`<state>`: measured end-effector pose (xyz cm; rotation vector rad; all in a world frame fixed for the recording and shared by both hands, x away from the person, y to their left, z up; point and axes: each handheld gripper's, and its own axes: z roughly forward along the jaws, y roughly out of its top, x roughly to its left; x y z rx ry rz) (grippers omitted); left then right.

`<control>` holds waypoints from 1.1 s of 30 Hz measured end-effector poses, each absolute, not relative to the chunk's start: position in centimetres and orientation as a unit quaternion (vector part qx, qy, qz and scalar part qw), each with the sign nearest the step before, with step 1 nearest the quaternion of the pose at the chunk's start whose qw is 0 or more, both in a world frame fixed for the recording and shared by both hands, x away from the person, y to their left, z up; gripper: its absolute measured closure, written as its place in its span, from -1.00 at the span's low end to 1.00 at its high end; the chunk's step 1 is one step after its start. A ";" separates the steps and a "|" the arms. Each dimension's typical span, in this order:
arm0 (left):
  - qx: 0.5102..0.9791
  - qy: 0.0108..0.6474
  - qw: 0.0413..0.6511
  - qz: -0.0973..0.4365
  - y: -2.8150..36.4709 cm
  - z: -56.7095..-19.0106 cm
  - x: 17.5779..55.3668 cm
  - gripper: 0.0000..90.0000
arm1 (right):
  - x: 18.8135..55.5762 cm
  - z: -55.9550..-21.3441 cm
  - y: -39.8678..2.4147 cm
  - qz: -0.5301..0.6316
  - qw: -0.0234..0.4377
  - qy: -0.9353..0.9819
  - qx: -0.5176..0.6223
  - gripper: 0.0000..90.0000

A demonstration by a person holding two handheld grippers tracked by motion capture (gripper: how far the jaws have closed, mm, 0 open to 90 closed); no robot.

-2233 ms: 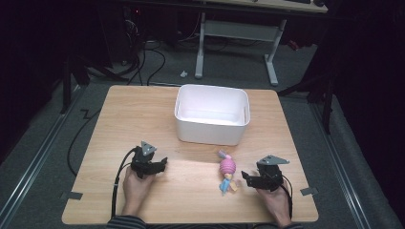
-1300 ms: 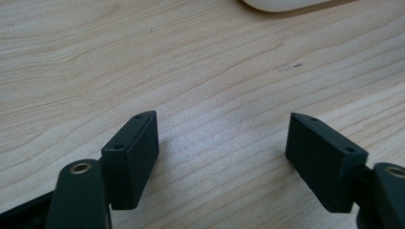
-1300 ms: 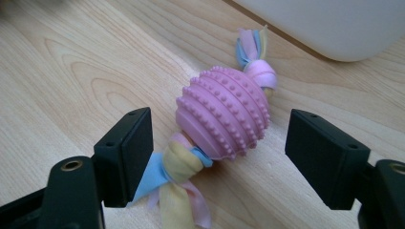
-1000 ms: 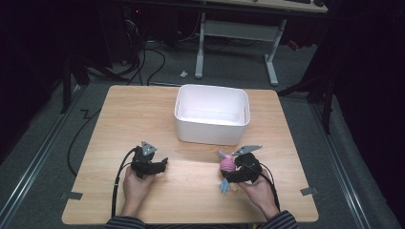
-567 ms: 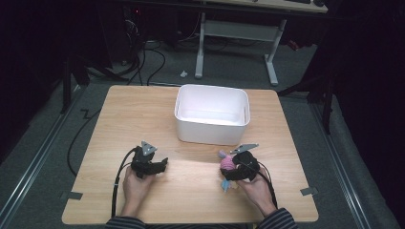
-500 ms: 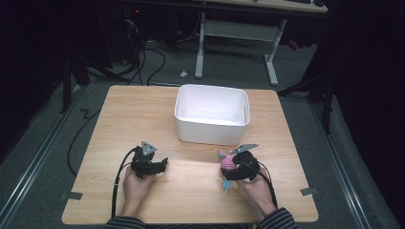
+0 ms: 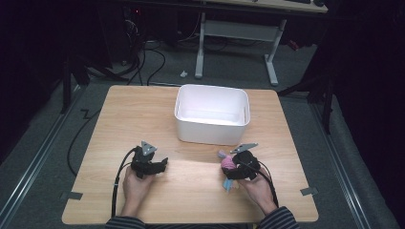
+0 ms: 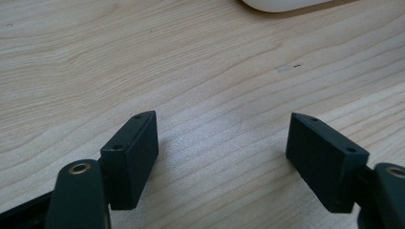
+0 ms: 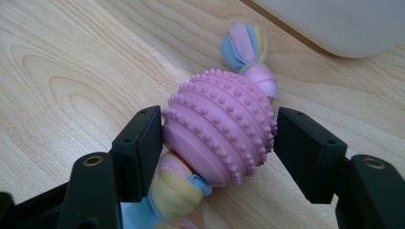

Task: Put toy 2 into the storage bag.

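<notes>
The left claw (image 7: pixel 161 163) rests on the counter (image 7: pixel 143 109) at about 8 o'clock from the tub (image 7: pixel 211 114). Its jaws are wide and hold nothing. The right claw (image 9: pixel 217 138) sits at about 5 o'clock from the tub. Its jaws have just been closing around the pink toy (image 9: pixel 220 125), and both now touch its bumpy sides. The toy lies on the counter, just beside the tub. So the grab looks done. I think the lift and the drop into the tub are left.

Pink studded ball toy (image 9: pixel 219 126), fleece-knotted ends
</notes>
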<state>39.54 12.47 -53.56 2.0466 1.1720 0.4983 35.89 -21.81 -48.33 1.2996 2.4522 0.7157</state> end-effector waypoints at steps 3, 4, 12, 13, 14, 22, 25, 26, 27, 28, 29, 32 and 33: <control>0.793 0.454 0.358 0.193 12.5 -53.6 39.5 -0.40 | 35.9 -48.3 -21.9 0.250 0.133 0.849 0.446 -0.22; 0.793 0.454 0.358 0.193 12.5 -53.6 39.5 -0.40 | 35.9 -48.3 -21.9 0.253 0.128 0.849 0.446 -0.22; 0.793 0.454 0.358 0.193 12.5 -53.6 39.5 -0.40 | 35.8 -47.6 -22.4 0.268 0.117 0.849 0.439 -0.22; 0.792 0.455 0.359 0.192 12.5 -53.6 39.5 -0.40 | 35.8 -47.4 -22.5 0.272 0.116 0.849 0.439 -0.22; 0.792 0.455 0.358 0.192 12.5 -53.6 39.5 -0.40 | 35.8 -47.2 -22.7 0.277 0.114 0.848 0.438 -0.22; 0.793 0.454 0.358 0.193 12.5 -53.6 39.5 -0.40 | 35.6 -45.5 -23.4 0.291 0.118 0.845 0.433 -0.22; 0.793 0.454 0.358 0.193 12.5 -53.6 39.5 -0.40 | 35.5 -44.7 -23.7 0.295 0.121 0.846 0.428 -0.22; 0.793 0.454 0.358 0.193 12.5 -53.6 39.5 -0.40 | 35.5 -44.5 -23.8 0.297 0.121 0.845 0.428 -0.22; 0.793 0.454 0.358 0.193 12.5 -53.6 39.5 -0.40 | 35.5 -44.2 -23.9 0.299 0.121 0.844 0.428 -0.22; 0.793 0.454 0.358 0.193 12.5 -53.6 39.5 -0.40 | 35.5 -43.9 -24.1 0.301 0.122 0.844 0.427 -0.22; 0.793 0.454 0.358 0.193 12.5 -53.6 39.5 -0.40 | 35.5 -43.6 -24.2 0.303 0.122 0.843 0.427 -0.22; 0.793 0.454 0.357 0.193 12.5 -53.6 39.5 -0.40 | 35.5 -42.7 -24.7 0.310 0.124 0.841 0.425 -0.22; 0.793 0.454 0.357 0.193 12.5 -53.6 39.5 -0.40 | 35.5 -42.4 -24.8 0.312 0.124 0.841 0.425 -0.22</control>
